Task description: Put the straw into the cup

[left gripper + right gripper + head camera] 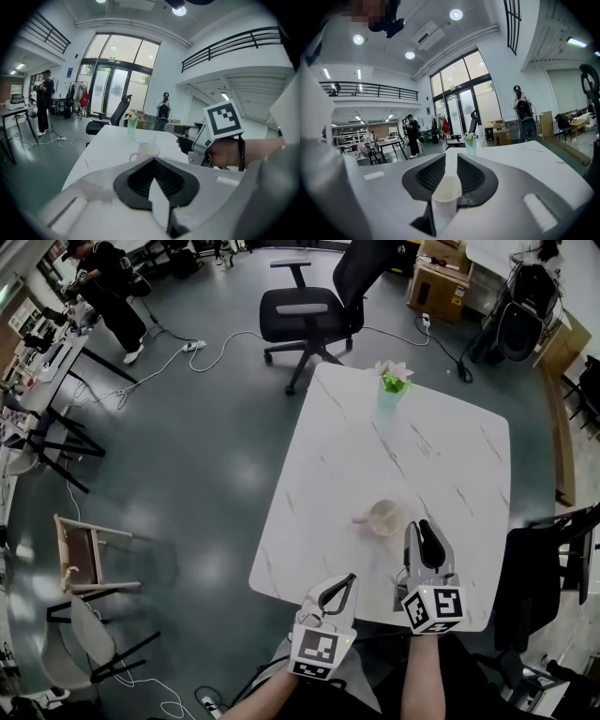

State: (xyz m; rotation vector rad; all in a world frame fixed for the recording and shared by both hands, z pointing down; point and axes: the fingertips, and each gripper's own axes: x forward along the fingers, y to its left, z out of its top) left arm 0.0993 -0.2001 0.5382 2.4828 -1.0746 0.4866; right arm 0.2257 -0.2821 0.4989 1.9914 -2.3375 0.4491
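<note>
A pale mug-like cup [385,517] with its handle to the left stands on the white marble table [337,474], near the front edge. My right gripper [424,525] hovers just right of the cup. In the right gripper view, a short white tube that looks like the straw [445,199] sits upright deep between the jaws, and the right gripper [451,157] is closed on it with a narrow slit left. My left gripper [349,579] is at the table's front edge with its tips together and nothing in them. From the left gripper [153,160], the cup [147,150] is straight ahead.
A small green vase with flowers [394,381] stands at the table's far edge. A black office chair [314,310] is behind it. Another chair [539,587] is close on the right. A person [108,287] stands far left by desks, and cables lie on the floor.
</note>
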